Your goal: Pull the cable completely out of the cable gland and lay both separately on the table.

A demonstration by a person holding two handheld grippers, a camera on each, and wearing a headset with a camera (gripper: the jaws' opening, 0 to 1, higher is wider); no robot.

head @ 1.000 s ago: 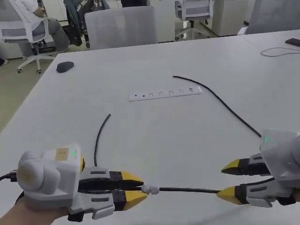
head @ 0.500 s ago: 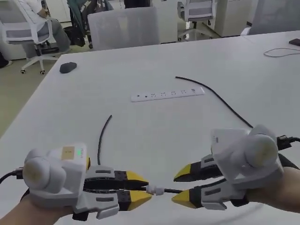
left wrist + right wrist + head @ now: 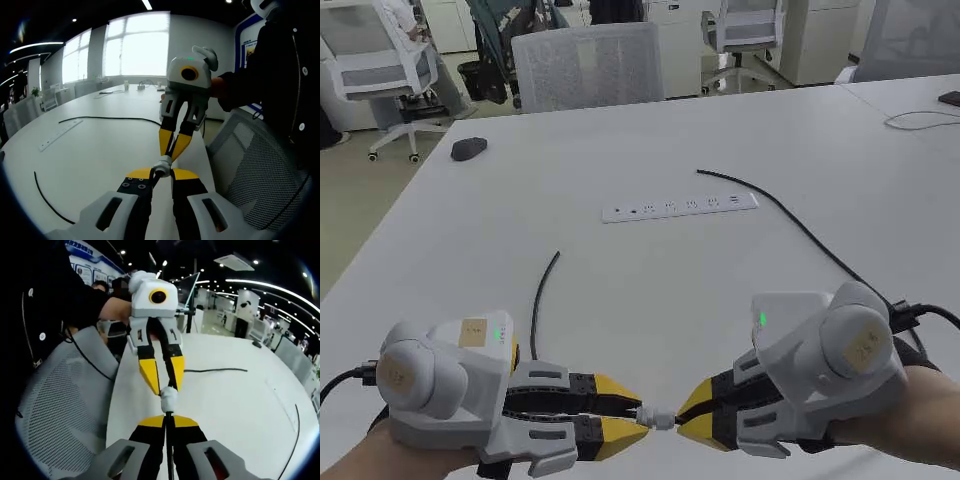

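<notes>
Two hand-held grippers meet tip to tip over the near, 6 o'clock edge of the broad white table (image 3: 650, 290) in the head view. The left gripper (image 3: 626, 416) comes in from 9 o'clock and the right gripper (image 3: 689, 414) from 3 o'clock. Between them sits the small white cable gland (image 3: 656, 417). The left gripper's yellow-tipped jaws are pinched onto the gland, which pokes out just past their ends in the left gripper view. In the right gripper view the thin black cable (image 3: 168, 432) runs straight down the middle of that gripper's jaws, which are closed tight on it just beside the gland, so cable and gland are not yet parted. A loose black lead (image 3: 538, 300) lies on the table at about 11 o'clock from the gland, curving toward the left gripper's body and passing out of sight behind it. It may be the other end of the same cable, though the join is hidden. At 12 o'clock from the gland, well apart, a long white power strip (image 3: 680, 207) lies flat. Its black cord (image 3: 800, 233) sweeps away toward 4 o'clock and passes behind the right gripper. A dark computer mouse (image 3: 469, 149) rests near the table's 10 o'clock corner, and a grey mesh-backed chair (image 3: 585, 65) stands beyond the far edge at 12 o'clock.
</notes>
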